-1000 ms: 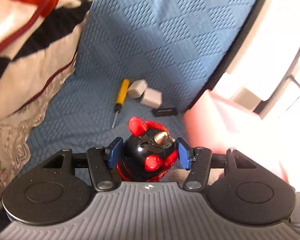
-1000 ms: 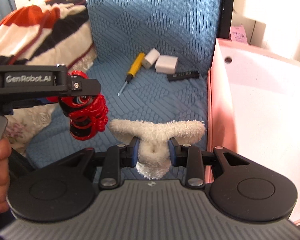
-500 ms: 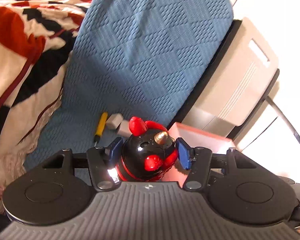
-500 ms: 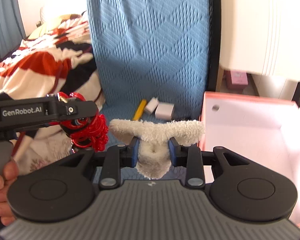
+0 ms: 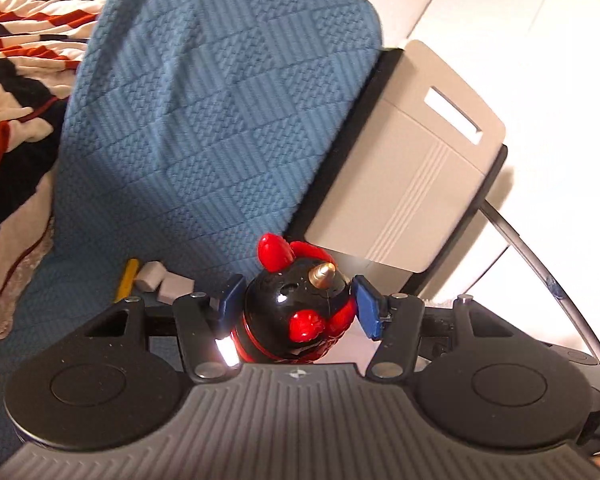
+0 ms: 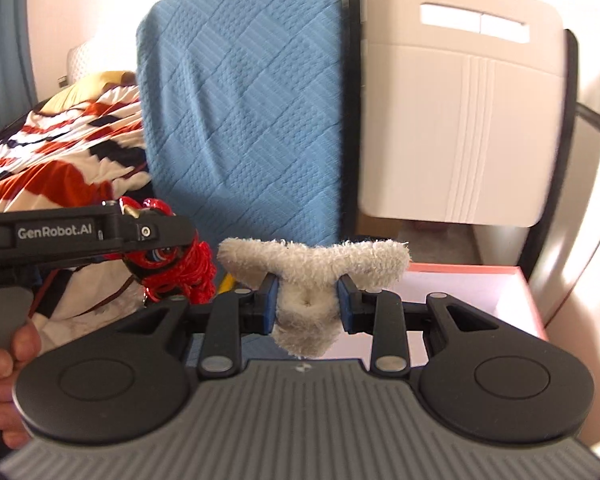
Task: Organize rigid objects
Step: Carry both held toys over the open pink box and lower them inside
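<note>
1. both claws have lifted and tipped back over the last second: the seat, which filled both views a moment ago, now sits low, and the chair backs fill the upper part of both views.
2. the left claw (image 5: 296, 306) is clamped on the toy (image 5: 296, 316), a glossy black ball with red knobs and a small brass tip; the blue pads press its two sides, same hold as before.
3. the right claw (image 6: 306, 300) is clamped on the fluffy piece (image 6: 312, 276), a pale plush shape whose two lobes spread out above the pads.
4. in the right view the left claw (image 6: 160, 248) hangs just to the left, level with the right one, with the toy's red cords (image 6: 196, 276) dangling under it.
5. the pink box (image 6: 500, 292) lies ahead and to the right of the right claw, open, near but not beneath it. my guess: both items are being carried up and over towards it, and neither is released yet.
6. left on the blue seat (image 5: 80, 292), ahead and left of the left claw: a yellow screwdriver (image 5: 126, 280) and two small grey blocks (image 5: 162, 282), close together.
7. the room: a blue quilted chair back (image 6: 240, 100), a beige chair back (image 6: 460, 120) to its right, and a striped red, black and white blanket (image 6: 52, 172) off to the left.
</note>
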Available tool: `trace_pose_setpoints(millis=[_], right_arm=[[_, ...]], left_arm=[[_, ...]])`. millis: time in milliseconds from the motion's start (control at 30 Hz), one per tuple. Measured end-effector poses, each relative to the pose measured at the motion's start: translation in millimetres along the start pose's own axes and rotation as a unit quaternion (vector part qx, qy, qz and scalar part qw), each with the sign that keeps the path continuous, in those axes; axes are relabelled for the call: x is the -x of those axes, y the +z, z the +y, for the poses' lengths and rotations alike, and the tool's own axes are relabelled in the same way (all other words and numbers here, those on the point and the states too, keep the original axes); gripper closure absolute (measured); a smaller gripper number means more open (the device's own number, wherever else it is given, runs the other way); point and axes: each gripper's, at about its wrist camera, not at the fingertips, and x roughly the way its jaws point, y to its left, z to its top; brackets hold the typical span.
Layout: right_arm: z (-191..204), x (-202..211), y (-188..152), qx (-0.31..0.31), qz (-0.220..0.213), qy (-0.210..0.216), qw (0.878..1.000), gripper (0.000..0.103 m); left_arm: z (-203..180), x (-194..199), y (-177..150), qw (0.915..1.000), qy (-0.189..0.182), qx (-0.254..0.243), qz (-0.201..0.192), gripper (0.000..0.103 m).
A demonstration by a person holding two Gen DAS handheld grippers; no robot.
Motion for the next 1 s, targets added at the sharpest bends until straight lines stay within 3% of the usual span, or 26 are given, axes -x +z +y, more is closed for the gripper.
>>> trace_pose_setpoints(millis=[233, 500, 1000], right_arm=[[-50, 10, -13, -0.014, 0.001, -0.038, 0.999, 0.069], [-110, -5, -57, -0.056, 0.060, -0.059, 0.995, 0.069], [-159, -72, -131, -0.082, 0.168, -0.059, 0.981, 0.069]], left_arm=[[-45, -37, -24, 0.9994, -0.021, -0.009, 0.025, 0.040], [-88, -87, -79, 0.9960, -0.039, -0.011, 0.080, 0.040], [-105, -173, -145, 0.9831, 0.018, -0.040, 0.177, 0.039]])
